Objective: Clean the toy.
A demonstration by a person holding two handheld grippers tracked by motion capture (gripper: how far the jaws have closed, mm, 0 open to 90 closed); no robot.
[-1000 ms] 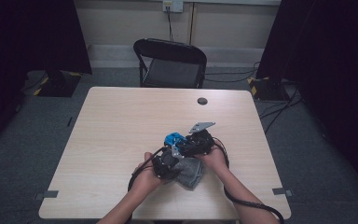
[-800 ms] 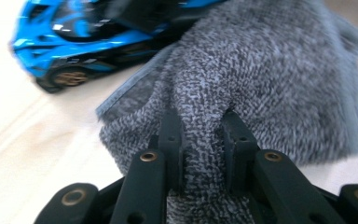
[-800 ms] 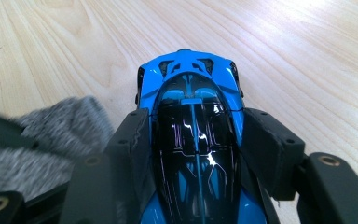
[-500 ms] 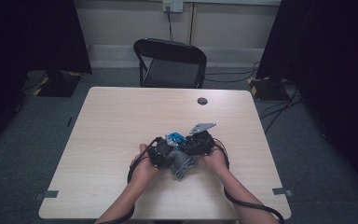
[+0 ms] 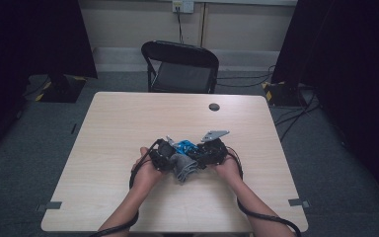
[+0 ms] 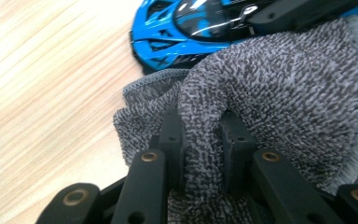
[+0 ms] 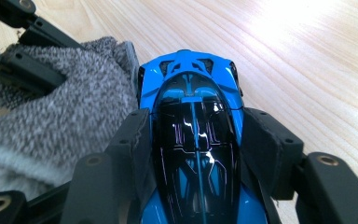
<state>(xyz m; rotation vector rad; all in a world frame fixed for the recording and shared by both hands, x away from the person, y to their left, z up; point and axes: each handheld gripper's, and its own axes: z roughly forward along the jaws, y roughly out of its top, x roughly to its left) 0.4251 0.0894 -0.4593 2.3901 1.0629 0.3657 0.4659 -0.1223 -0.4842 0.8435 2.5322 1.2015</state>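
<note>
A blue and black toy car [image 7: 193, 135] is clamped between the jaws of my right gripper [image 7: 196, 140], whose pads press on both its sides. A grey knitted cloth [image 6: 279, 93] lies against the car's side, and my left gripper [image 6: 204, 144] is shut on a fold of it. In the high view both grippers meet near the table's front middle: the left gripper [image 5: 164, 154] with the cloth [image 5: 182, 168] on one side, the right gripper [image 5: 208, 152] with the car [image 5: 183, 146] on the other. In the left gripper view the car [image 6: 182, 28] lies just beyond the cloth.
A light wooden table [image 5: 128, 123] carries everything. A small dark round disc [image 5: 214, 106] lies near its far edge. A black folding chair [image 5: 180, 66] stands behind the table. Two forearms come in from the bottom edge.
The left gripper has slid leftward along the car with the cloth in it. The right gripper and the car have stayed put.
</note>
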